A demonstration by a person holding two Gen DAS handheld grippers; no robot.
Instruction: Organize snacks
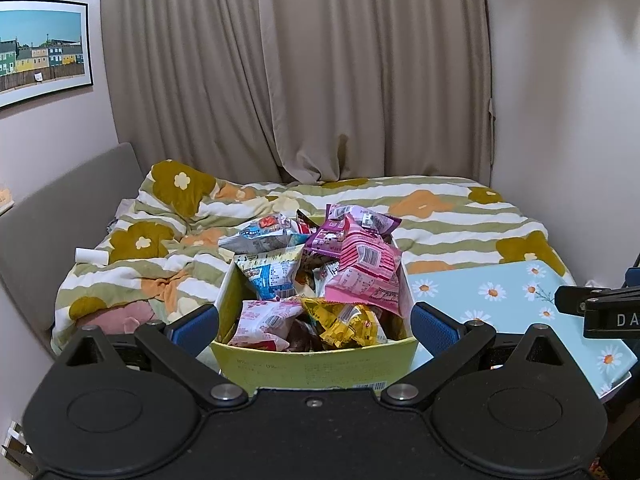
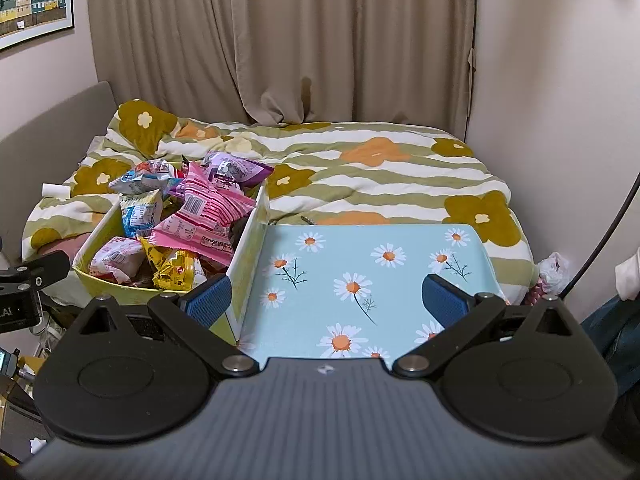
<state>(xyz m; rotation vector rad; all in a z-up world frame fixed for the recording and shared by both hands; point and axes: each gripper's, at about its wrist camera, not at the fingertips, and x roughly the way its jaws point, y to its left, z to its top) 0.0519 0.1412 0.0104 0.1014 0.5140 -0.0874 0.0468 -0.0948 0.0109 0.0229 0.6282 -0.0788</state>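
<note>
A yellow-green cardboard box [image 1: 316,364] stands on a light blue daisy-print table [image 1: 516,300], heaped with several snack packets: a pink striped one [image 1: 366,272], a yellow one [image 1: 344,322], a blue-and-white one [image 1: 272,276] and a purple one [image 1: 344,224]. My left gripper [image 1: 314,326] is open, its blue pads on either side of the box's near end, apart from the walls. In the right wrist view the same box [image 2: 248,248] sits at left, and my right gripper [image 2: 326,300] hangs open over the bare daisy table [image 2: 360,280], holding nothing.
Behind the table lies a bed with a green-striped flower duvet [image 2: 380,172], beige curtains [image 2: 320,40] beyond it. A small white roll [image 1: 91,256] rests on the duvet's left side. A plastic bag [image 2: 554,272] lies by the right wall, and a black cable [image 2: 608,236] runs there.
</note>
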